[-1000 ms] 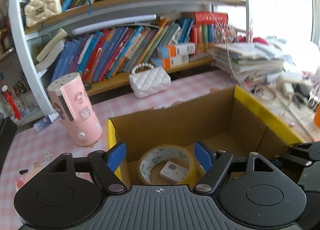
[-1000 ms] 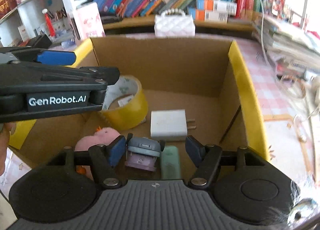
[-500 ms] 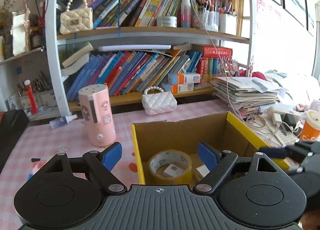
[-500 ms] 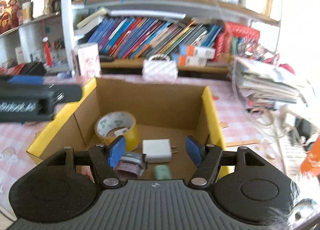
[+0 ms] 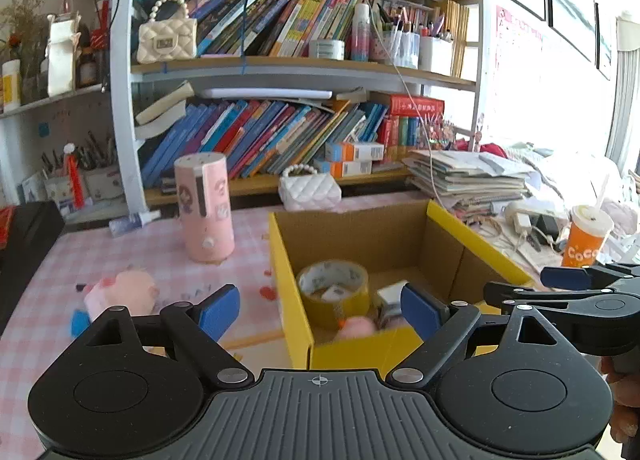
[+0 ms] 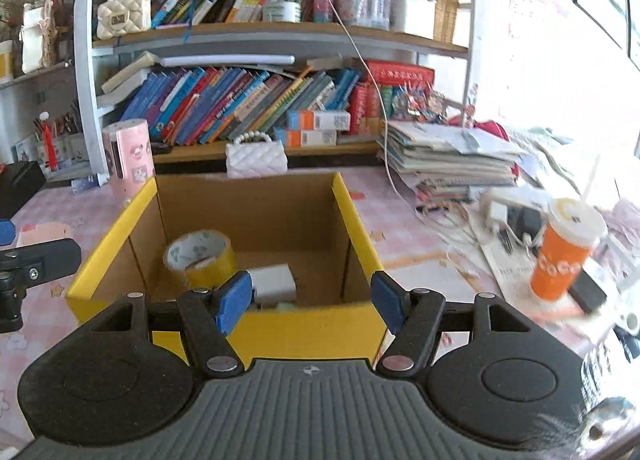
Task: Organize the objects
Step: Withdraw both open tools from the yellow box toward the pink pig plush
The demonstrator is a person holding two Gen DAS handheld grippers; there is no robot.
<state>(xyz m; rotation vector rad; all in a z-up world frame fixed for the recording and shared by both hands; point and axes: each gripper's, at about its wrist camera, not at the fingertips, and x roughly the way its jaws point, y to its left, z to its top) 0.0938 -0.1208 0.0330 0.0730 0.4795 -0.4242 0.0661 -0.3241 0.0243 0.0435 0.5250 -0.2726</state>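
A yellow cardboard box (image 5: pixel 289 260) (image 6: pixel 353 216) stands on the pink checked table. Inside it lie a roll of yellow tape (image 5: pixel 334 288) (image 6: pixel 200 256), a white charger (image 5: pixel 390 294) (image 6: pixel 274 280) and a pink toy (image 5: pixel 358 326). My left gripper (image 5: pixel 320 310) hovers before the box's near left corner. Its jaws are opening and nothing is between them. My right gripper (image 6: pixel 311 300) hangs open and empty in front of the box's near wall. A pink plush (image 5: pixel 120 292) lies on the table left of the box.
A pink cylinder (image 5: pixel 204 212) and a white quilted bag (image 5: pixel 310 188) stand behind the box, before a full bookshelf. To the right are a paper stack (image 6: pixel 452 156), cables and an orange cup (image 6: pixel 564 256). A black case (image 5: pixel 24 236) sits far left.
Both grippers have drawn back and up out of the box, which now looks smaller and farther away. The left jaws stand wider apart. The pink plush has come into the left view.
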